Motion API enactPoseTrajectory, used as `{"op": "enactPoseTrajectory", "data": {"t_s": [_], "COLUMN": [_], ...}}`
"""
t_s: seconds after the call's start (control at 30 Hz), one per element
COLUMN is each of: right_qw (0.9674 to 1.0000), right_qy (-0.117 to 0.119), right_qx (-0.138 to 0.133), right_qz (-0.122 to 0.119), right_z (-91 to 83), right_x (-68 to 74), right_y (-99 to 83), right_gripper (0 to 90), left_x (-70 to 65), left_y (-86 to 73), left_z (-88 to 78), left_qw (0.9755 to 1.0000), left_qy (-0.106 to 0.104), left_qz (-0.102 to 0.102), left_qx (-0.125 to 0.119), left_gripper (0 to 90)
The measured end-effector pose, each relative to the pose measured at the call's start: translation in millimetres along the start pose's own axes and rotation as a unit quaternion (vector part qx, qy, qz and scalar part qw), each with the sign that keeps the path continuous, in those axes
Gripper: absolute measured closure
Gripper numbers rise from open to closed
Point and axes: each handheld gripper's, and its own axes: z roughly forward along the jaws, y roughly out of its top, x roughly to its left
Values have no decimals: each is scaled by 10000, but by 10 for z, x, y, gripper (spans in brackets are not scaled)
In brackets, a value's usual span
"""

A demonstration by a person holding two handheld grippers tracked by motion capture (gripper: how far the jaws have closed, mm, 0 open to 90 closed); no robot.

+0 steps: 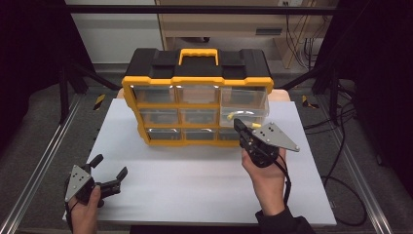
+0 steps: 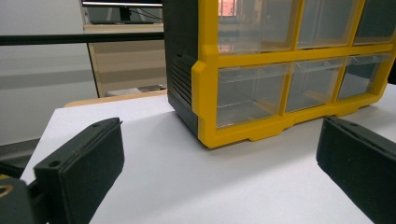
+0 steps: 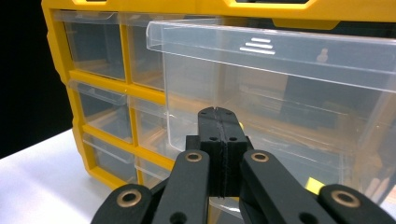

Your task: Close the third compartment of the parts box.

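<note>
High view: organizer (image 1: pixel 195 97) at desk's (image 1: pixel 204 195) far edge, right-column drawer (image 1: pixel 245 108) pulled out; right gripper (image 1: pixel 242 131) just before it, nearer hand. Left gripper (image 1: pixel 109 171) near-left corner, well apart. Left gripper view: jaws spread, empty. Right gripper view: jaws pressed together, nothing seen between, drawer front (image 3: pixel 280 93) directly ahead.

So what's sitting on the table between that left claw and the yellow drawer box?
Nothing: in the left gripper view, bare white table runs from the open left claw up to the yellow drawer box. The high view agrees.
</note>
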Motion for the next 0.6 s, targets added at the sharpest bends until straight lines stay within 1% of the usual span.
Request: {"op": "enactPoseTrajectory", "data": {"t_s": [0.17, 0.4, 0.6], "right_qw": [10000, 10000, 10000], "right_qy": [33, 71, 95], "right_qx": [3, 0, 1], "right_qz": [-29, -58, -6], "right_z": [9, 12, 20], "right_x": [3, -1, -1], "right_y": [32, 58, 67], "right_gripper": [900, 900, 900], "left_x": [-4, -3, -5], "left_y": [-4, -7, -5], "left_z": [10, 11, 12], "left_qw": [10000, 10000, 10000], "left_qy": [0, -5, -15], "left_qz": [-10, 25, 33], "left_qx": [15, 38, 43], "left_gripper": [5, 6, 6]}}
